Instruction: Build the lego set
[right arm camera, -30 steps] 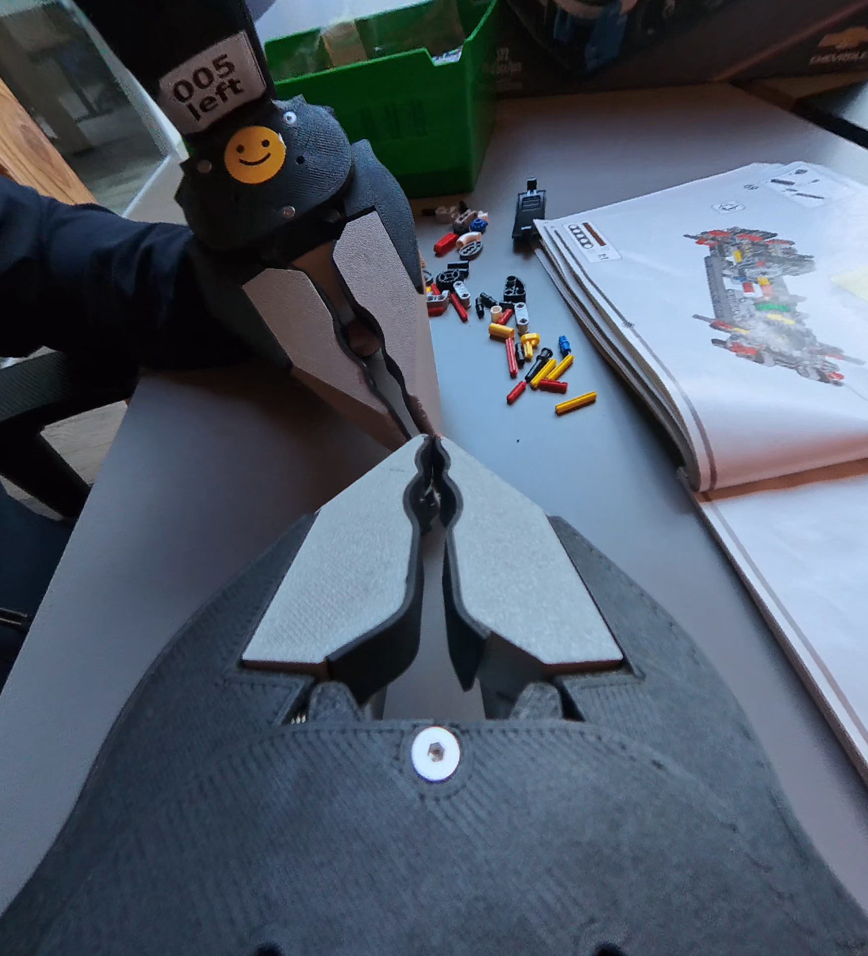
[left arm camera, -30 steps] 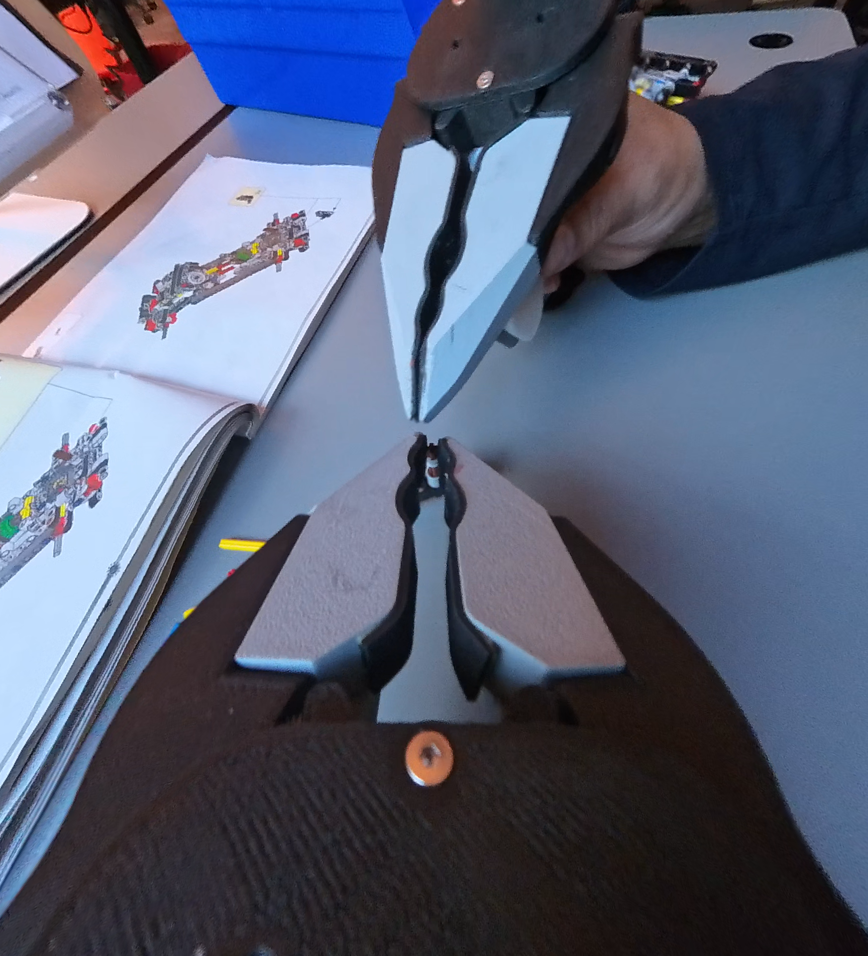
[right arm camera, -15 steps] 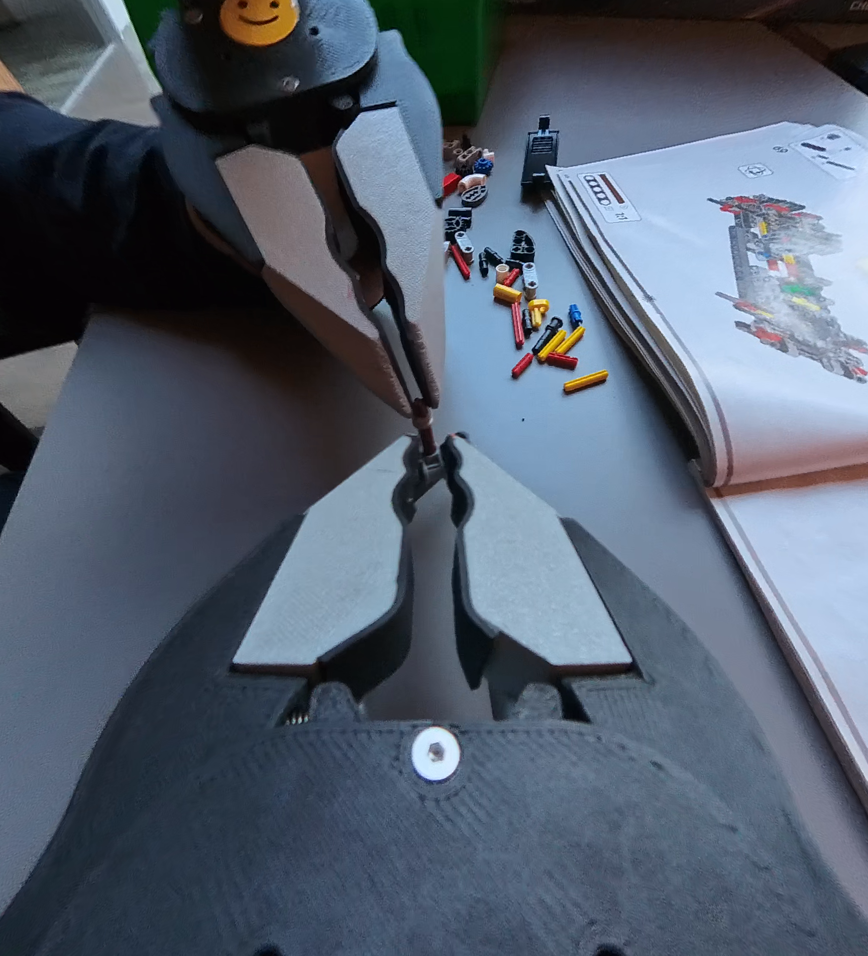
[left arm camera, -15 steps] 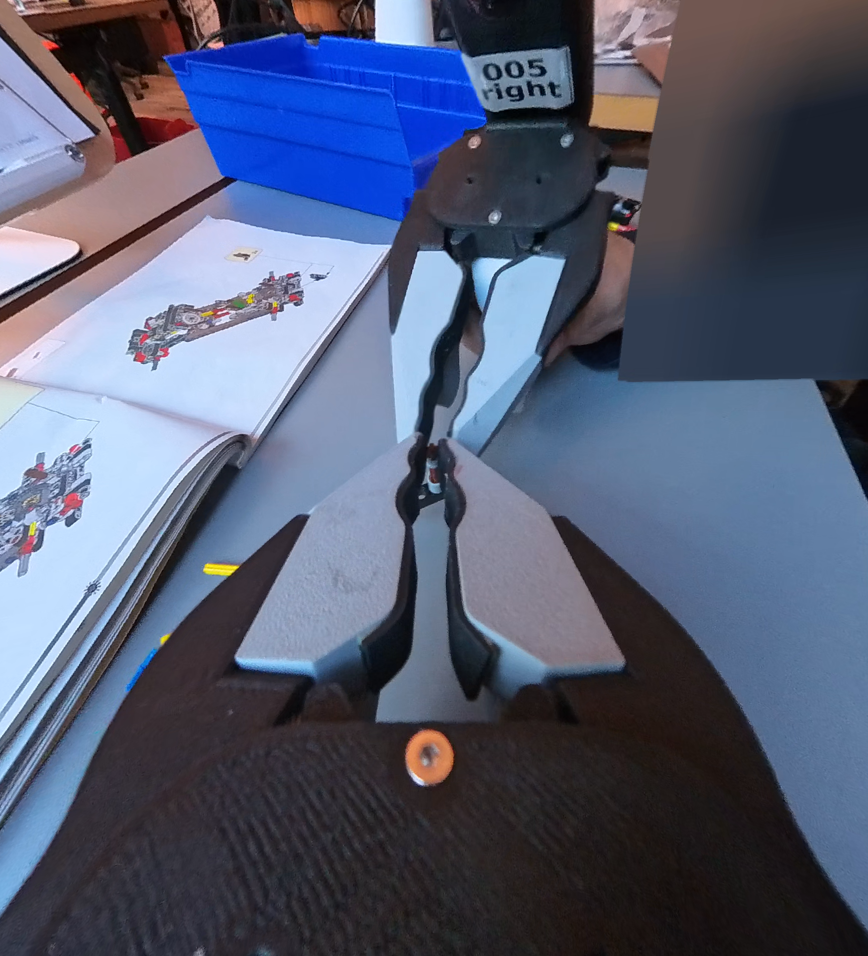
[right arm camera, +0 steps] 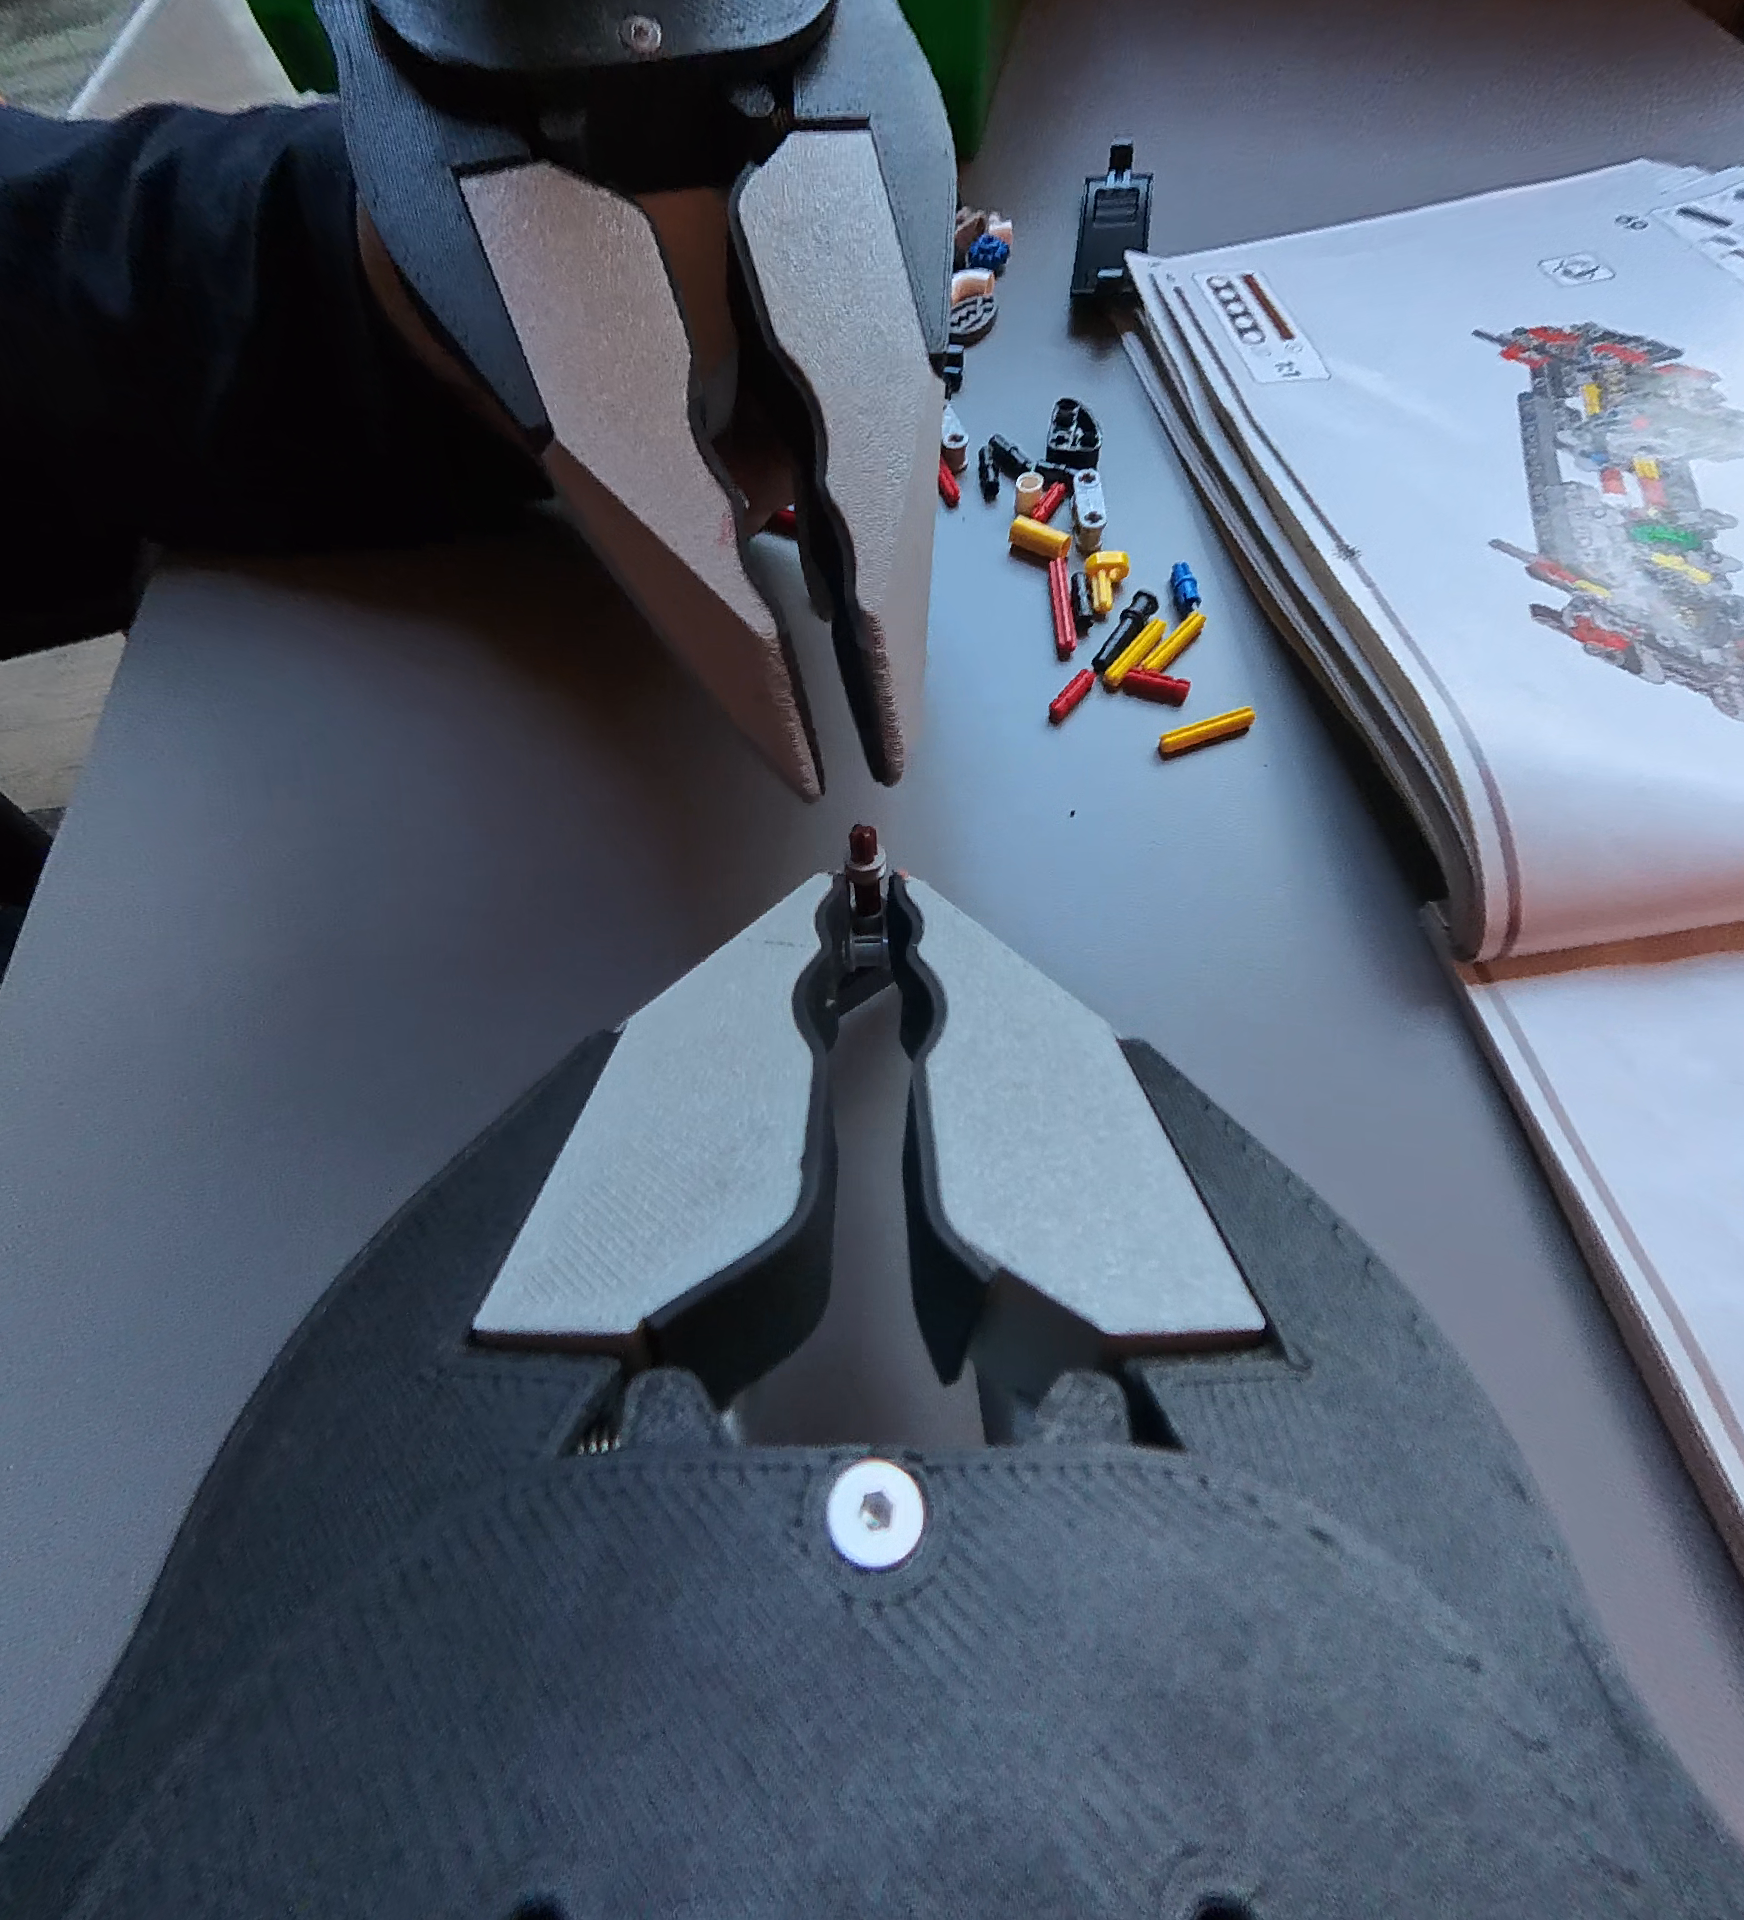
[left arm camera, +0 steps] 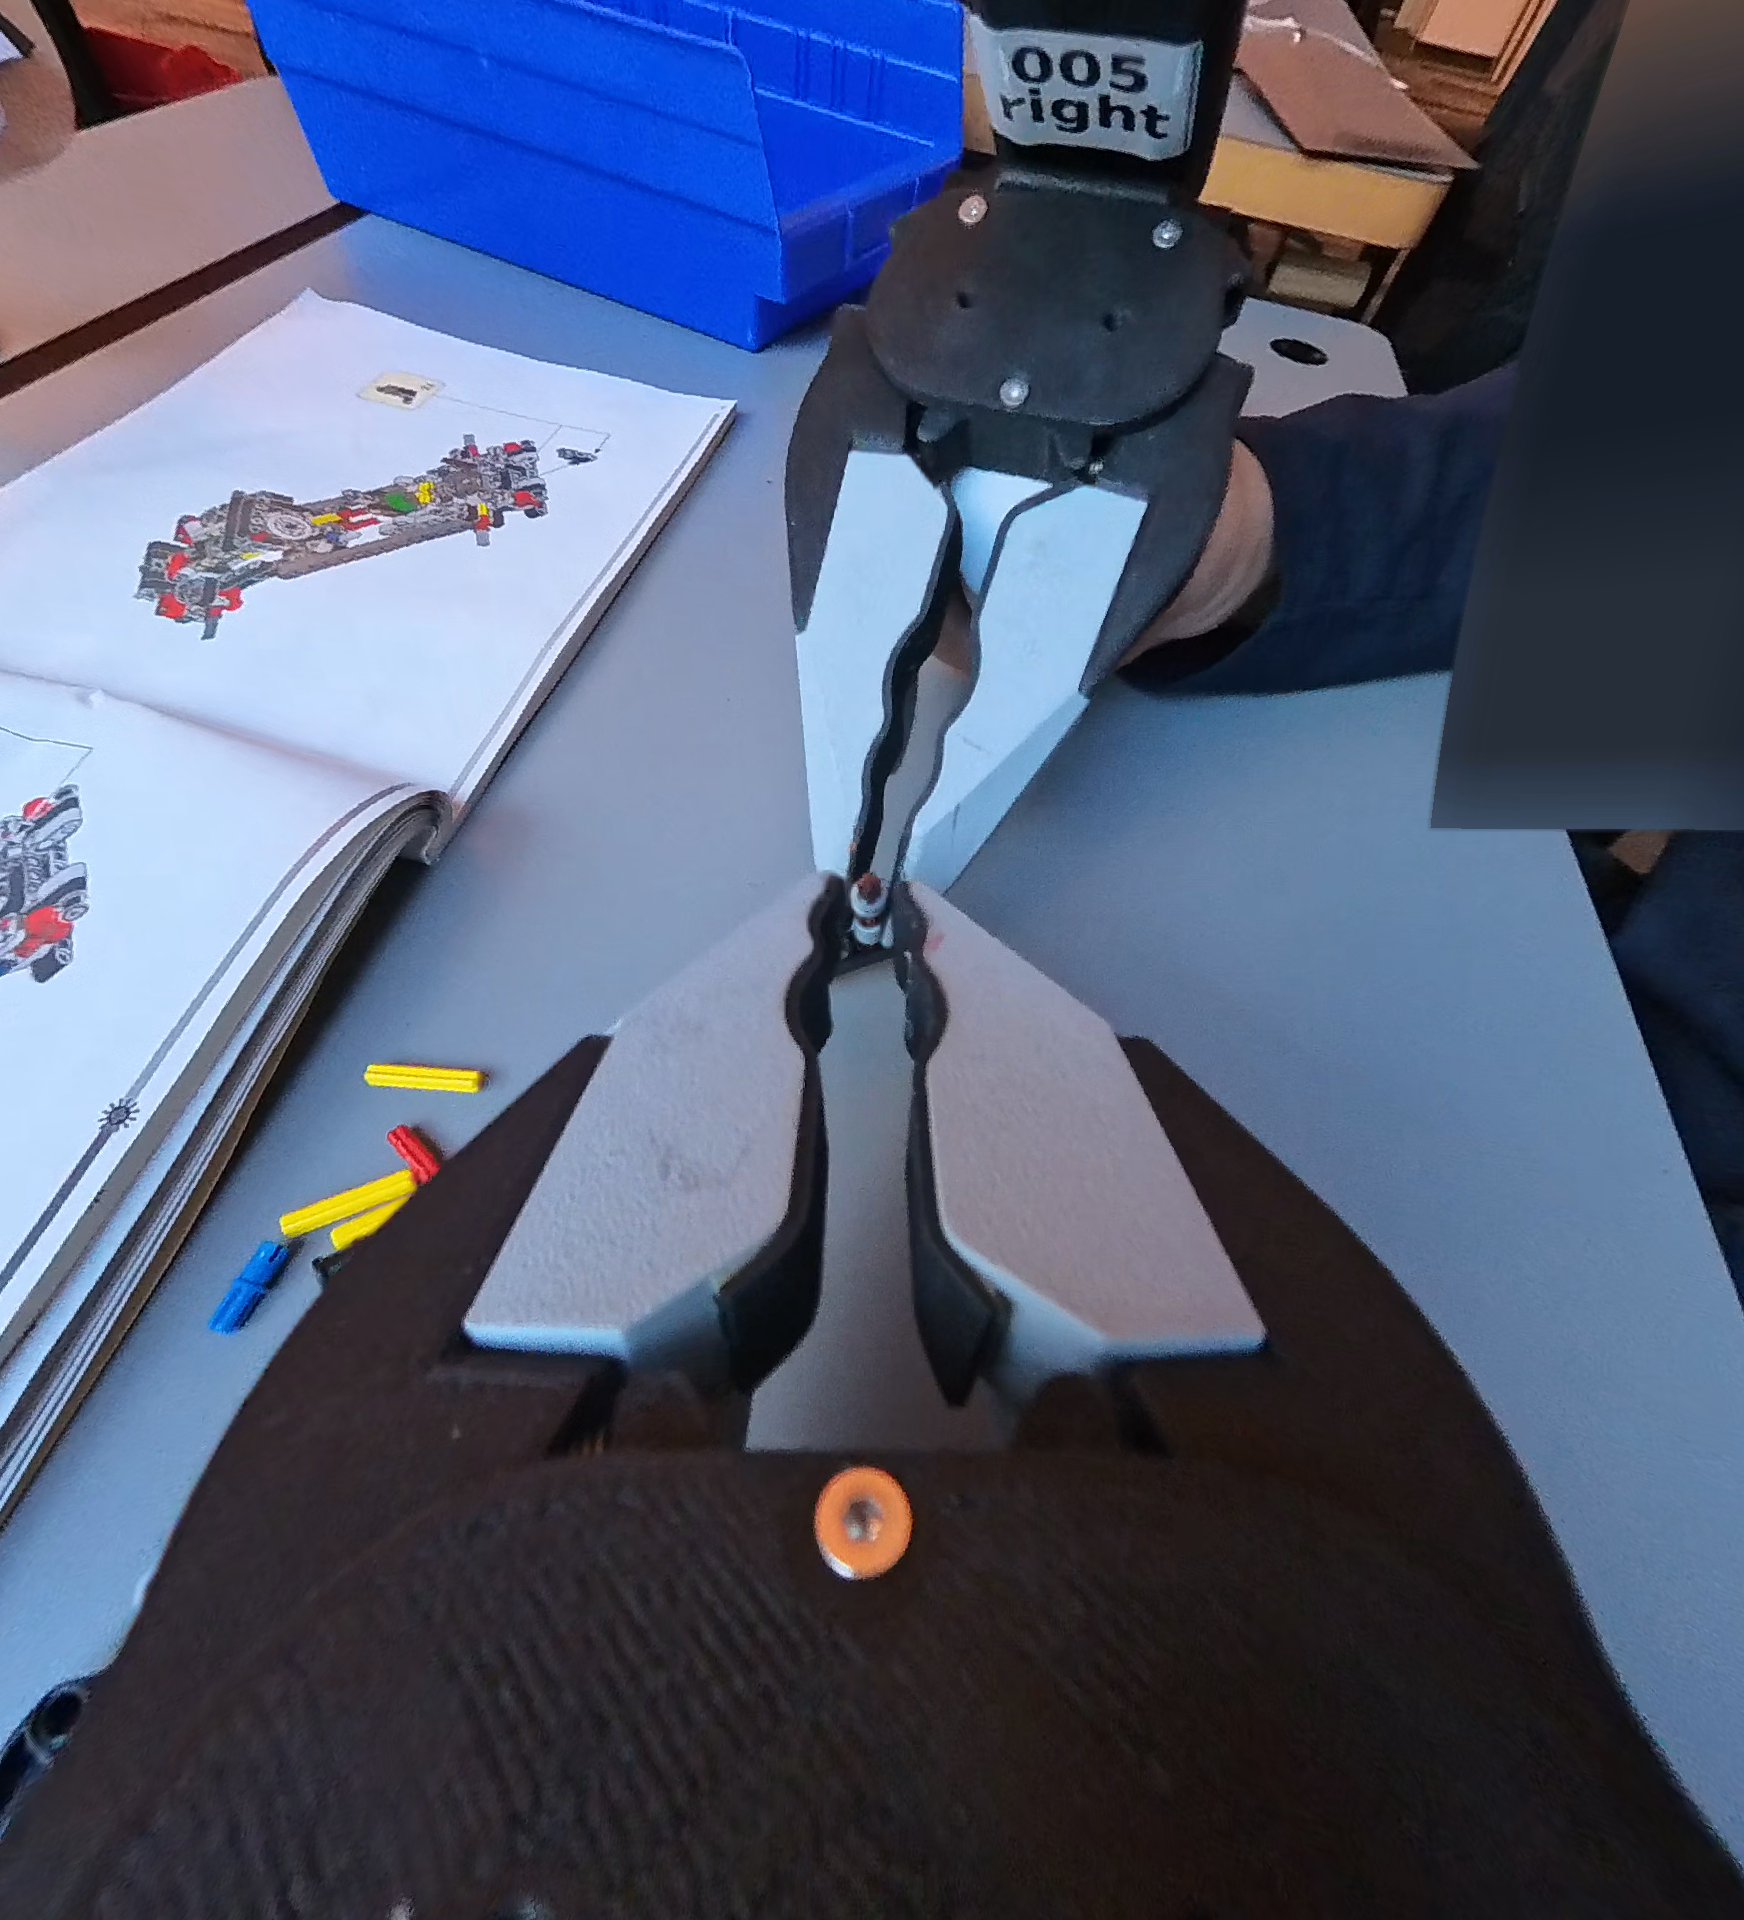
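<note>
In the right wrist view, the right tongs (right arm camera: 863, 904) are sitting closest, nearly closed, with both pads pressing on a small dark red plastic axle pin with a grey collar (right arm camera: 860, 883). The pin is standing upright out of the tips, its red end poking clear above them, over the smooth grey tabletop (right arm camera: 432, 935). Just beyond that end, the left tongs (right arm camera: 852, 774) are pointing down at it with their tips standing a narrow slit apart. They are gripping nothing and are not touching the pin. A person's dark blue sleeve (right arm camera: 120, 312) is reaching in behind the left tongs. Farther to the right, a loose scatter of small red, yellow, black and blue plastic pins and connectors (right arm camera: 1117, 623) is lying on the tabletop, well apart from both tongs. Beside the scatter, a thick open white instruction booklet with coloured model drawings (right arm camera: 1470, 520) is lying flat, and a flat black plastic part (right arm camera: 1107, 223) is resting at its far corner. In the left wrist view, a short yellow ridged stick (left arm camera: 423, 1077) is lying near the booklet's edge. A hand (left arm camera: 1232, 582) is gripping the right tongs from behind, and a blue plastic storage bin (left arm camera: 587, 135) is standing at the far end of the tabletop.
</note>
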Demonstrator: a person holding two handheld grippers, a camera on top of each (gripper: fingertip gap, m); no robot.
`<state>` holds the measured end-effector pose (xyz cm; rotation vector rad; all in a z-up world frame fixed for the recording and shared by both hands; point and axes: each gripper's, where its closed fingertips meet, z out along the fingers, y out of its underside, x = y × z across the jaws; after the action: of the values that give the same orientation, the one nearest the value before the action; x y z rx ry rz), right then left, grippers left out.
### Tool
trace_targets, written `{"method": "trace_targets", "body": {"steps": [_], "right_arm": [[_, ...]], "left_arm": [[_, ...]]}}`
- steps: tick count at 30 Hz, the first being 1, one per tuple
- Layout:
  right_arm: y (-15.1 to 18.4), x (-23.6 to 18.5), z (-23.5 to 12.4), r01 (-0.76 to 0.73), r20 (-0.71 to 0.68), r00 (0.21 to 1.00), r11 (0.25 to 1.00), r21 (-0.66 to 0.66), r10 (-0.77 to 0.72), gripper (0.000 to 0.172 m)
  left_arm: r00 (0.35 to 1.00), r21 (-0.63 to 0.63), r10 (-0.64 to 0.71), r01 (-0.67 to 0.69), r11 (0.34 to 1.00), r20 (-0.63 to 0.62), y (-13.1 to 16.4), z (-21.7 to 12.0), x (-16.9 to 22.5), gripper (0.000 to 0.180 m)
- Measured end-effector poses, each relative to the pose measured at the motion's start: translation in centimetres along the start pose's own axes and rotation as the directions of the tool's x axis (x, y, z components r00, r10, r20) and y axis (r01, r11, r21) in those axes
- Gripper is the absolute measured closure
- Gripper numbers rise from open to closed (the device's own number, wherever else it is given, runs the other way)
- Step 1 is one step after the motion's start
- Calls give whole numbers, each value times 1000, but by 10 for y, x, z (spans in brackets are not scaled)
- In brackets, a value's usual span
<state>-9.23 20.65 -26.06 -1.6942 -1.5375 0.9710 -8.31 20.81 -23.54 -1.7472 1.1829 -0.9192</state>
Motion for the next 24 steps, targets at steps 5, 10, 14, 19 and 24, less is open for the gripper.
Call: {"method": "trace_targets", "body": {"steps": [5,10,14,19,24], "right_arm": [[2,-1,2,11,0,1000,1000,-19,-11,168],[3,-2,4,12,5,1000,1000,-28,-12,168],[4,-4,6,25,9,1000,999,-40,-24,168],[7,-6,8,47,5,999,997,-62,-47,168],[7,-6,8,44,9,999,997,-63,-44,168]], "left_arm": [[1000,-28,-14,14,1000,-7,3,6,0,175],[1000,-53,-23,23,998,-5,7,8,0,175],[999,-63,-32,31,998,-7,9,10,1,176],[999,-71,-30,28,997,-20,12,7,4,179],[999,-79,-30,27,997,-35,12,9,6,179]]}}
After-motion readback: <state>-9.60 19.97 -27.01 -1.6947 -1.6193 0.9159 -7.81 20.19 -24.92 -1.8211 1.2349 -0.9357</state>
